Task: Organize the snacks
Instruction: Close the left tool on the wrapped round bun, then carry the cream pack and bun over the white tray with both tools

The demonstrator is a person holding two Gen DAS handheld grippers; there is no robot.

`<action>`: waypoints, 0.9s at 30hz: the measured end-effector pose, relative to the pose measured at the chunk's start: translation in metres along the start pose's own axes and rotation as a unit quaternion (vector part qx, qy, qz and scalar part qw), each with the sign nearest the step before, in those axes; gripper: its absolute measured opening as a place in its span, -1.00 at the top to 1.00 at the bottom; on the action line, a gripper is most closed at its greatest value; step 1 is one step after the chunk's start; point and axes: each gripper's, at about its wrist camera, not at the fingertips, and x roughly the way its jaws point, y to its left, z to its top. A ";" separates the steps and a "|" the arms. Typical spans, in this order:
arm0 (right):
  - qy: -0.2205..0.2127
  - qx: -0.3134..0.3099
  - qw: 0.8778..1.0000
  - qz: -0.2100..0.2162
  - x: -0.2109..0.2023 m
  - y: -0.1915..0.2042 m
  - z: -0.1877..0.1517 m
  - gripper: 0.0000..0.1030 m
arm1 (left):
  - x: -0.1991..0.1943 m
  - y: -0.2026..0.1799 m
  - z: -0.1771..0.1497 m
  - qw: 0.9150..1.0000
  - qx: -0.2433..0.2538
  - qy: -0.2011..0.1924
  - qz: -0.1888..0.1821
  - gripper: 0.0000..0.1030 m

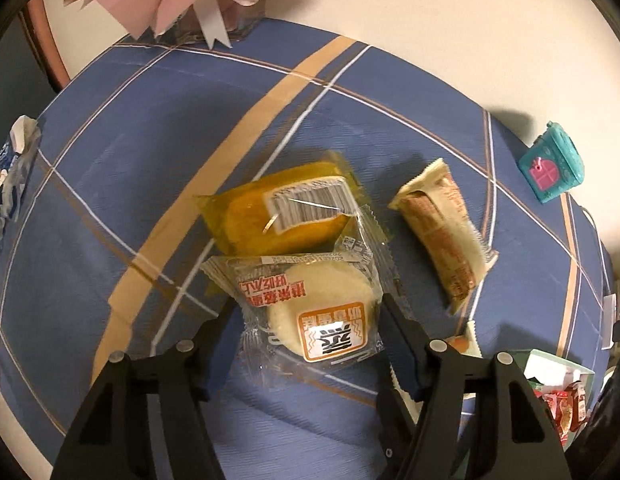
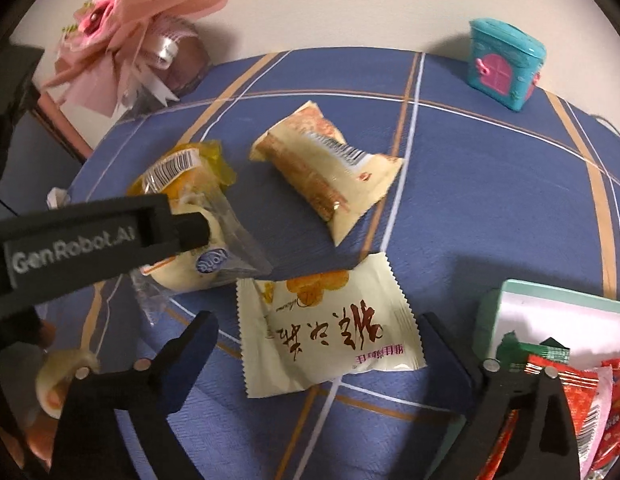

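Note:
In the left wrist view my left gripper [image 1: 308, 312] is open, its fingers on either side of a clear-wrapped round white cake [image 1: 321, 308], which overlaps a yellow-wrapped cake [image 1: 286, 212]. A beige and brown snack pack [image 1: 445, 232] lies to the right. In the right wrist view my right gripper [image 2: 317, 334] is open around a cream pack with brown writing [image 2: 329, 328]. The left gripper's finger [image 2: 110, 232] crosses in front of the white cake [image 2: 198, 264] there. The beige pack [image 2: 325, 168] lies beyond.
A blue plaid cloth [image 1: 110, 160] covers the table. A mint box [image 2: 549, 312] with red snack packs sits at the right. A teal toy house [image 2: 505, 64] and a pink bouquet [image 2: 126, 36] stand at the back by the wall. A blue and white pack [image 1: 10, 184] lies at the left edge.

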 end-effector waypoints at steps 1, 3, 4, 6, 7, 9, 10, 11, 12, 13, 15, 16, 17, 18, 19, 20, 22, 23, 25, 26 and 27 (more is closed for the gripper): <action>0.001 -0.003 1.000 -0.001 0.002 0.001 0.000 -1.00 | 0.000 0.001 0.000 1.000 0.000 0.000 0.002 -0.31; 0.003 -0.010 1.000 -0.007 0.004 0.004 -0.001 -1.00 | -0.001 0.001 0.000 1.000 0.004 0.002 0.004 -0.31; 0.006 -0.017 1.000 -0.015 0.006 0.007 -0.002 -1.00 | -0.001 0.001 0.000 1.000 0.006 0.003 0.005 -0.31; 0.009 -0.032 0.999 -0.031 0.009 0.010 -0.004 -1.00 | -0.001 -0.001 0.000 1.000 0.013 0.003 0.009 -0.31; 0.009 -0.043 0.998 -0.043 0.011 0.013 -0.005 -1.00 | -0.001 -0.002 0.000 1.000 0.016 0.003 0.010 -0.31; 0.007 -0.051 0.997 -0.055 0.014 0.017 -0.006 -1.00 | -0.001 -0.002 0.000 1.000 0.018 0.003 0.010 -0.31; 0.006 -0.050 0.997 -0.059 0.014 0.018 -0.006 -1.00 | -0.002 -0.002 0.000 1.000 0.019 0.003 0.009 -0.31; 0.004 -0.048 0.997 -0.061 0.014 0.018 -0.006 -1.00 | -0.002 -0.002 0.000 1.000 0.020 0.004 0.009 -0.31; 0.003 -0.047 0.997 -0.062 0.015 0.018 -0.006 -1.00 | -0.002 -0.002 -0.001 1.000 0.021 0.004 0.007 -0.31; 0.001 -0.045 0.997 -0.063 0.014 0.017 -0.006 -0.99 | -0.001 -0.002 0.000 1.000 0.021 0.005 0.007 -0.31; -0.003 -0.040 0.997 -0.065 0.014 0.016 -0.006 -0.98 | -0.001 -0.002 0.000 1.000 0.022 0.005 0.006 -0.31; -0.004 -0.039 0.997 -0.067 0.014 0.015 -0.005 -0.94 | -0.001 -0.003 0.000 1.000 0.022 0.005 0.005 -0.31; -0.005 -0.038 0.997 -0.073 0.015 0.015 -0.005 -0.90 | -0.001 -0.002 0.000 1.000 0.022 0.005 0.005 -0.31; -0.007 -0.039 0.996 -0.078 0.014 0.015 -0.004 -0.82 | -0.001 -0.002 0.000 1.000 0.022 0.005 0.004 -0.31; -0.010 -0.037 0.996 -0.081 0.013 0.014 -0.004 -0.74 | -0.001 -0.002 0.000 1.000 0.022 0.005 0.004 -0.31; -0.012 -0.034 0.996 -0.083 0.010 0.012 -0.004 -0.72 | 0.000 -0.002 0.000 1.000 0.022 0.005 0.003 -0.31; -0.016 -0.026 0.996 -0.082 0.008 0.010 -0.003 -0.60 | 0.000 -0.001 0.001 1.000 0.021 0.006 0.001 -0.31; -0.018 -0.024 0.996 -0.084 0.006 0.008 -0.002 -0.59 | 0.000 -0.001 0.001 1.000 0.020 0.006 -0.001 -0.31; -0.020 -0.021 0.996 -0.081 0.003 0.007 -0.002 -0.54 | 0.001 -0.001 0.002 1.000 0.022 0.006 -0.002 -0.32; -0.021 -0.021 0.996 -0.080 0.001 0.006 -0.003 -0.52 | 0.001 -0.001 0.002 1.000 0.022 0.006 -0.002 -0.32; -0.023 -0.021 0.996 -0.080 0.000 0.006 -0.003 -0.45 | 0.002 -0.001 0.002 1.000 0.022 0.006 -0.003 -0.33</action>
